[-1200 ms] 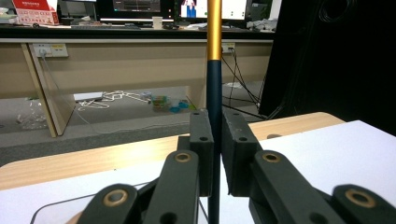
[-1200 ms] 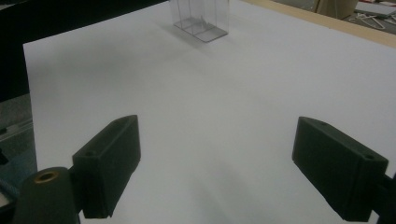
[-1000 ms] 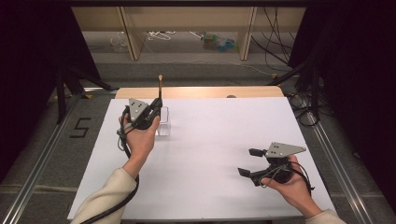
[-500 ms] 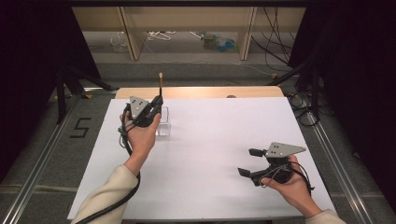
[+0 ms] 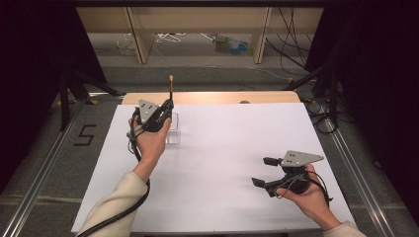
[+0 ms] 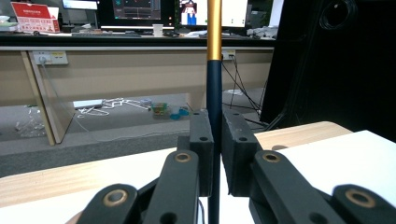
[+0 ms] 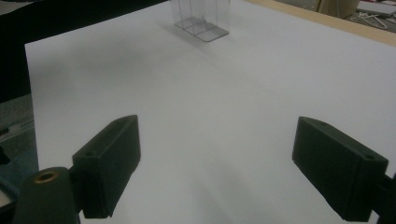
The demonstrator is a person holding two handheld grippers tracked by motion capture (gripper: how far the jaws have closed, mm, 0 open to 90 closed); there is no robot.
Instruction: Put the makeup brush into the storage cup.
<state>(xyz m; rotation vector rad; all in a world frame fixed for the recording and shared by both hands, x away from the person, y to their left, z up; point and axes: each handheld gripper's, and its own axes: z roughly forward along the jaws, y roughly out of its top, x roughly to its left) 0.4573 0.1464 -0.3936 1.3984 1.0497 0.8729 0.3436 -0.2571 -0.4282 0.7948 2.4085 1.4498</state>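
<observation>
My left gripper (image 5: pixel 167 106) is shut on a thin stick (image 5: pixel 171 89) and holds it upright at the table's far left. In the left gripper view the stick (image 6: pixel 214 93) is dark blue below and gold above, and the left gripper (image 6: pixel 215 135) clamps it between both pads. A small clear plastic holder (image 5: pixel 173 130) stands on the white sheet directly under and beside that gripper; its foot is partly hidden by the hand. My right gripper (image 5: pixel 262 171) rests open at the near right with nothing between its jaws. The right gripper (image 7: pixel 215 163) faces the clear holder (image 7: pixel 201 18) across bare white sheet.
A white sheet (image 5: pixel 222 148) covers the table, with a wooden strip (image 5: pixel 222 97) along its far edge. Beyond the table are shelf legs, cables and clutter on the floor (image 5: pixel 227 44). Dark curtains flank both sides.
My left gripper and the stick have crept slightly upward in the high view. The right gripper has kept still.
</observation>
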